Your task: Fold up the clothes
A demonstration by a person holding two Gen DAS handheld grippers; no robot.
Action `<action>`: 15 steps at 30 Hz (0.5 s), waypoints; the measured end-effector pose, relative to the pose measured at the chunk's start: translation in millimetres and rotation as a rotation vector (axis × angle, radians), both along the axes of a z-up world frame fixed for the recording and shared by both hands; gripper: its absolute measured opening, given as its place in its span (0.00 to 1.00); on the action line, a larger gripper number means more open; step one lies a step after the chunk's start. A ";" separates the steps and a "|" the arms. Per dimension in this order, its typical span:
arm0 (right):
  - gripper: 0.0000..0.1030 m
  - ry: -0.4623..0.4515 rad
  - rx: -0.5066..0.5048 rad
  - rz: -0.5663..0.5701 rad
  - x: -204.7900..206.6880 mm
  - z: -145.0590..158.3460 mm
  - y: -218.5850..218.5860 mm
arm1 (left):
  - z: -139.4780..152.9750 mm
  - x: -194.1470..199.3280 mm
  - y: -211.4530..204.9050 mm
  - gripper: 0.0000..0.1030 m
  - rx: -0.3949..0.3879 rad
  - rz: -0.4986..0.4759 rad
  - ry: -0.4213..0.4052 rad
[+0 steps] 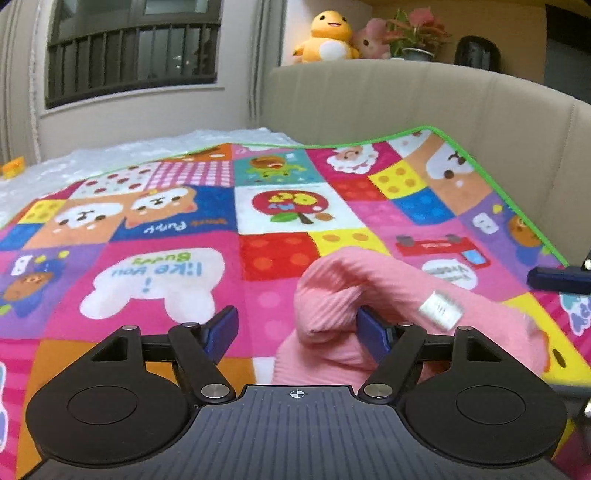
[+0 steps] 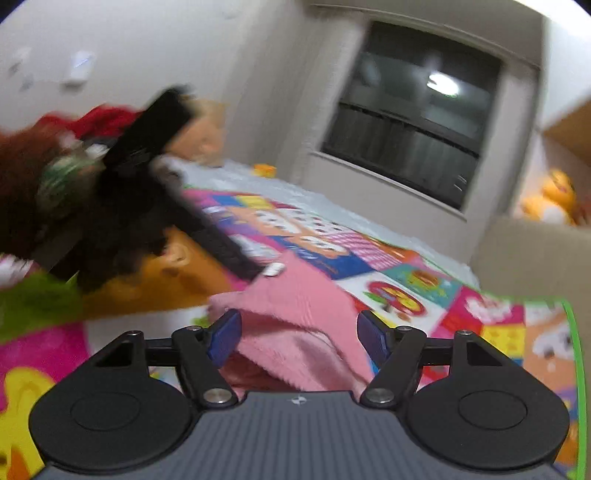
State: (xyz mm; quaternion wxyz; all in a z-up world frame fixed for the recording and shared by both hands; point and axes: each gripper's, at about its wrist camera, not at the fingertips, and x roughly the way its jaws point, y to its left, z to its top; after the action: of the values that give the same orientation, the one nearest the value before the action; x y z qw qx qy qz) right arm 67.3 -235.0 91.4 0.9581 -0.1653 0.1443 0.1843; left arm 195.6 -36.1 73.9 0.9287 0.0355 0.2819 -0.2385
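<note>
A pink ribbed garment (image 1: pixel 388 284) with a white label (image 1: pixel 439 309) lies bunched on a bright patchwork play mat (image 1: pixel 155 288). My left gripper (image 1: pixel 297 332) stands open. A fold of the pink cloth drapes over its right finger (image 1: pixel 373 334), while the left finger is bare. A blue finger of the other gripper (image 1: pixel 557 278) shows at the right edge. In the blurred right wrist view my right gripper (image 2: pixel 299 339) is open, low over the pink garment (image 2: pixel 295 295), with cloth lying between the fingers. The black left gripper body (image 2: pixel 221 243) reaches the garment from the left.
A beige sofa back (image 1: pixel 369 99) rises behind the mat, with plush toys (image 1: pixel 328 37) and a potted plant (image 1: pixel 417 33) on its ledge. White sheeting (image 1: pixel 110 155) lies beyond the mat under a dark window (image 1: pixel 133 51). A person's blurred sleeve (image 2: pixel 22 173) fills the left.
</note>
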 end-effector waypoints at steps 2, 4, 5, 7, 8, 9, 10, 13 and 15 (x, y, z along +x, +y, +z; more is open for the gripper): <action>0.67 0.040 0.138 -0.120 13.8 5.5 -26.4 | -1.0 2.3 5.3 0.76 0.003 0.008 0.003; 0.67 0.089 0.279 -0.198 22.2 9.5 -52.3 | -1.4 3.2 8.7 0.76 0.001 0.010 0.008; 0.67 0.103 0.328 -0.201 21.4 10.8 -62.2 | -1.7 3.3 9.7 0.77 0.000 0.010 0.010; 0.67 0.099 0.359 -0.155 11.6 12.3 -69.4 | -2.9 4.0 10.8 0.77 -0.001 0.009 0.012; 0.67 0.092 0.337 -0.118 5.3 11.8 -66.2 | -3.5 4.4 10.9 0.77 -0.002 0.010 0.011; 0.67 0.086 0.315 -0.081 -1.1 11.4 -62.9 | -3.8 5.1 10.7 0.77 -0.004 0.011 0.011; 0.67 0.084 0.290 -0.043 -6.5 10.4 -58.2 | -4.3 5.9 10.6 0.77 -0.008 0.012 0.012; 0.70 0.103 0.206 0.032 -8.1 1.8 -35.8 | -6.2 9.1 9.2 0.79 -0.019 0.023 0.011; 0.70 0.121 0.190 0.032 3.9 -6.4 -25.2 | -8.1 10.8 7.9 0.80 -0.029 0.025 0.007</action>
State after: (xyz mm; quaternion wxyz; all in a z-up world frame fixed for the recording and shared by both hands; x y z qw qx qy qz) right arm 71.2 -260.3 85.0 0.9558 -0.0646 0.1811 0.2223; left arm 206.4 -28.2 65.8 0.9310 0.0175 0.2821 -0.2311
